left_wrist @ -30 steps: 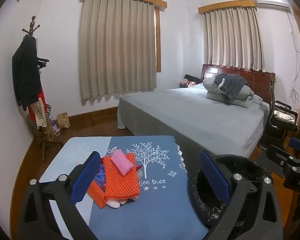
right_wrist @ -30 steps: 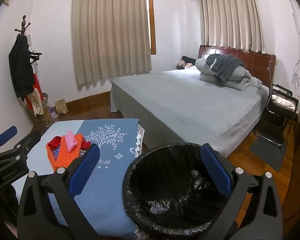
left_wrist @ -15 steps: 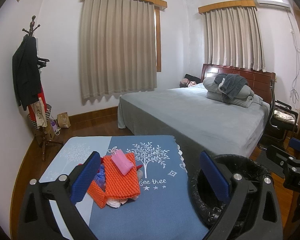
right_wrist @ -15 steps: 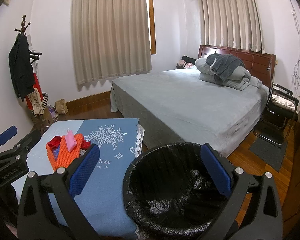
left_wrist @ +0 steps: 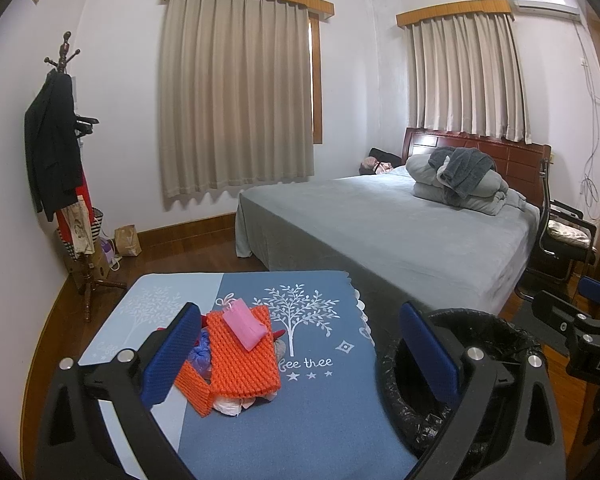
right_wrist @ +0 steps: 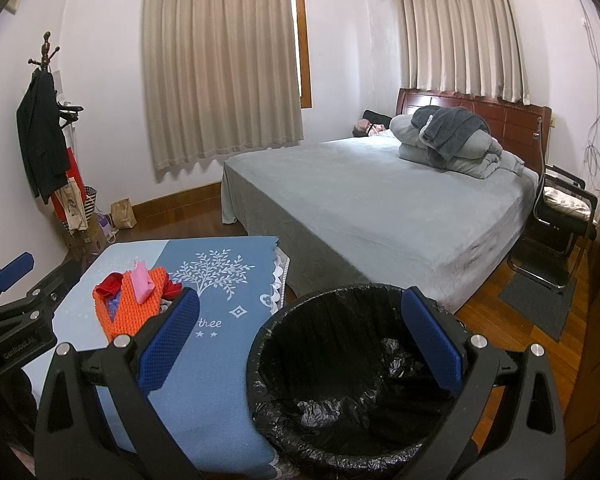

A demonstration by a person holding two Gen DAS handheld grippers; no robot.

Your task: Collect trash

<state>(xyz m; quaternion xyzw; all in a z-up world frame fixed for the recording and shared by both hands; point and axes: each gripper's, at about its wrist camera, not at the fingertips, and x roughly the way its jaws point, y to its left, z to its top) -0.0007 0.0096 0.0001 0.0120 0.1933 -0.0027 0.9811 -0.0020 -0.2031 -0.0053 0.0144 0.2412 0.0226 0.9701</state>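
Trash (left_wrist: pixel 236 364) lies heaped on the blue-clothed worktop (left_wrist: pixel 300 420): orange foam netting (left_wrist: pixel 240 356), a pink packet (left_wrist: pixel 244 326) on top of it, white and purple scraps beneath. Behind stands a grey bed (right_wrist: pixel 380 208), largest in both views. The right wrist view looks into the black-lined bin (right_wrist: pixel 356 376) just beside the worktop and shows its crumpled liner; the left wrist view catches only part of its rim (left_wrist: pixel 480 320). The left wrist view shows the pile more fully. The left gripper (left_wrist: pixel 300 352) has its jaws spread wide and empty above the worktop, and the right gripper (right_wrist: pixel 300 340) hangs likewise wide and empty, over the bin.
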